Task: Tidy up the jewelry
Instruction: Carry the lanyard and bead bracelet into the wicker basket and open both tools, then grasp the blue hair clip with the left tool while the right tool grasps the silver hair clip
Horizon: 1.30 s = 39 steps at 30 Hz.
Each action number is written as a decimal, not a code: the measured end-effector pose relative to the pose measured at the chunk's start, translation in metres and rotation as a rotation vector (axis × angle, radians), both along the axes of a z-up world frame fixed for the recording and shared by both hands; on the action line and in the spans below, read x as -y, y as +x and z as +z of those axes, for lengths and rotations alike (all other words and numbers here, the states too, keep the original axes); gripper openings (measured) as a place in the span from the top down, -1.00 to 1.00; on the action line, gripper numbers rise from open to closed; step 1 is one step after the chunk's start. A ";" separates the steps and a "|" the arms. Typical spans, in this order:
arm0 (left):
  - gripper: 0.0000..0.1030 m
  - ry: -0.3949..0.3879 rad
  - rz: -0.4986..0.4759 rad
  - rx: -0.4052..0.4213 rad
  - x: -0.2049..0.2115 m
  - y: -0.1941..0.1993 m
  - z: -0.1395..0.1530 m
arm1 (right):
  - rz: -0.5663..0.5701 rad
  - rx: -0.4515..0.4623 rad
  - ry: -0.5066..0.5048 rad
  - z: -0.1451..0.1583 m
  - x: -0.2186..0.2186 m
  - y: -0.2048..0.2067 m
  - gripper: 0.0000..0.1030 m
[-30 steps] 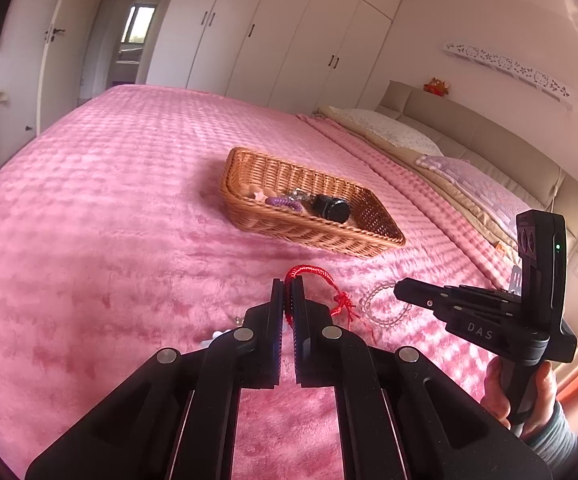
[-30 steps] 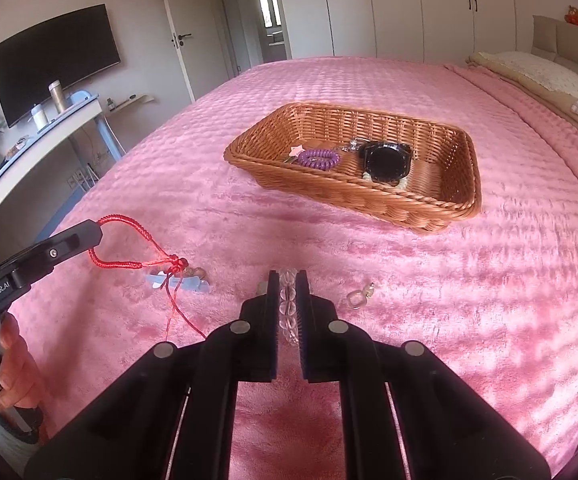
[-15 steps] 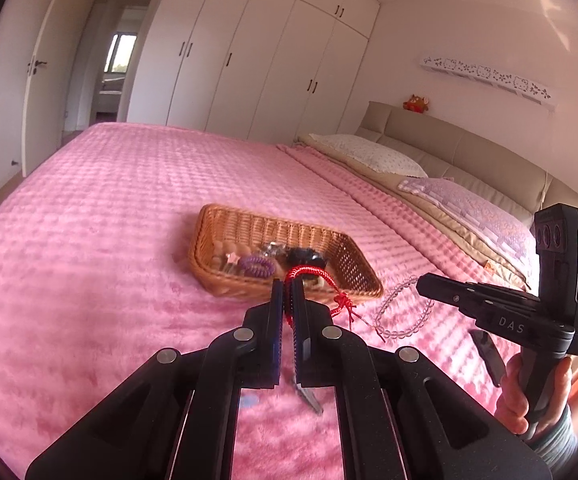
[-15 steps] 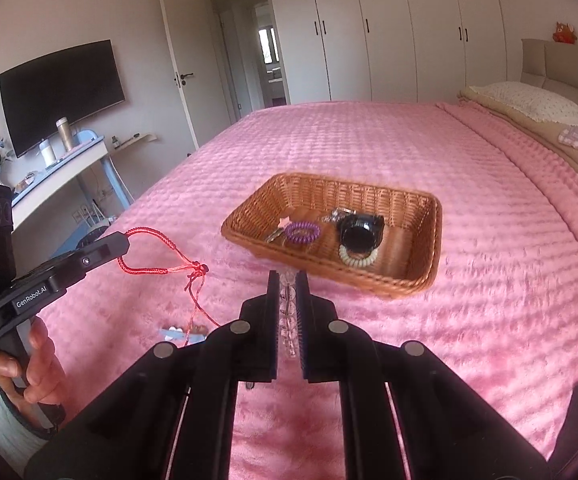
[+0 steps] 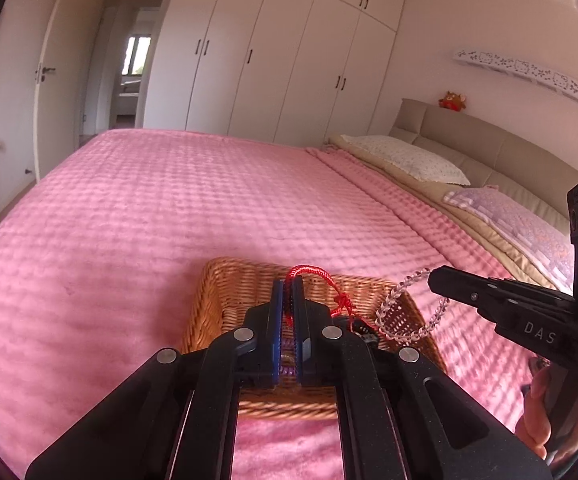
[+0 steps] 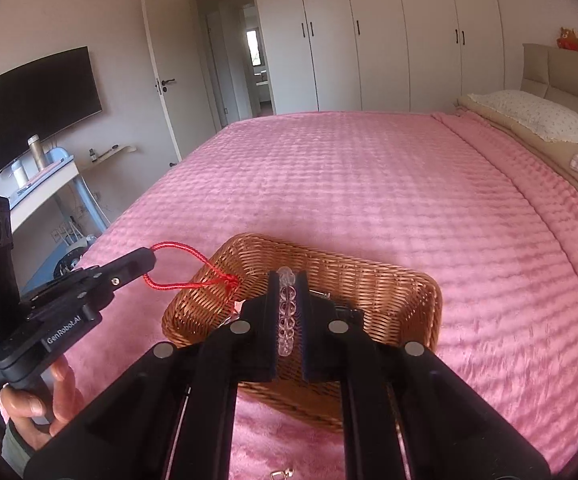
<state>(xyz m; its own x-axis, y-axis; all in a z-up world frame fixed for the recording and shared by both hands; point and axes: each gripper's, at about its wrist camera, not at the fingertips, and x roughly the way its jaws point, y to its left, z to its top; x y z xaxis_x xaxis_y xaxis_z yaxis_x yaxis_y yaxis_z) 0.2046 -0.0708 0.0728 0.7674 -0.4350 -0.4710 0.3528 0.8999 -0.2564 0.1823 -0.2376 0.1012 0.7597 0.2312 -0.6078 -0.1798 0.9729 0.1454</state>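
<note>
Left wrist view: I am pinching the red cord [image 5: 317, 276] in my closed left gripper [image 5: 287, 292], while my right gripper [image 6: 287, 292], also closed, is clamping the clear bead bracelet [image 6: 285, 312] above the wicker basket [image 6: 401, 300].

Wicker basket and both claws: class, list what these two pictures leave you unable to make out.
- Wicker basket contents: left wrist view, hidden behind the left claw.
- Red cord lower end: right wrist view, hidden behind the right claw.
- Clear bead bracelet far end: left wrist view, hidden in the right claw.
- Small metal piece: right wrist view, cut off by the bottom edge.
</note>
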 end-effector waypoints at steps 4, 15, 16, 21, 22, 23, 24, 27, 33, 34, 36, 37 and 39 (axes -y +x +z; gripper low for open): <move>0.96 0.012 0.026 -0.041 0.006 0.031 -0.026 | -0.005 -0.051 -0.004 -0.025 -0.008 0.036 0.88; 0.96 0.058 0.041 -0.112 0.012 0.056 -0.069 | -0.041 -0.151 0.003 -0.078 -0.009 0.083 0.88; 0.96 0.060 0.039 -0.116 0.012 0.057 -0.071 | -0.046 -0.156 0.004 -0.081 -0.008 0.084 0.88; 0.95 0.090 0.027 -0.125 0.018 0.056 -0.076 | -0.056 -0.181 0.017 -0.090 -0.002 0.084 0.88; 0.95 0.092 0.022 -0.127 0.019 0.056 -0.076 | -0.061 -0.183 0.019 -0.092 -0.001 0.083 0.88; 0.91 0.091 0.020 -0.124 0.019 0.054 -0.076 | -0.065 -0.189 0.024 -0.093 0.001 0.082 0.87; 0.73 0.091 0.015 -0.122 0.020 0.053 -0.075 | -0.065 -0.194 0.034 -0.094 0.003 0.081 0.87; 0.34 0.089 0.016 -0.091 0.019 0.046 -0.069 | -0.073 -0.193 0.048 -0.094 0.008 0.075 0.86; 0.09 0.067 0.033 -0.054 0.010 0.018 -0.049 | -0.055 -0.177 0.048 -0.080 0.010 0.046 0.85; 0.09 0.054 0.037 -0.046 0.006 0.010 -0.046 | -0.051 -0.166 0.048 -0.076 0.011 0.038 0.85; 0.09 0.039 0.041 -0.036 -0.001 -0.006 -0.038 | -0.042 -0.151 0.060 -0.067 0.012 0.021 0.85; 0.09 0.034 0.047 -0.025 -0.006 -0.016 -0.033 | -0.037 -0.144 0.069 -0.063 0.012 0.011 0.85; 0.06 0.019 0.055 -0.008 -0.016 -0.036 -0.025 | -0.028 -0.129 0.079 -0.054 0.011 -0.007 0.84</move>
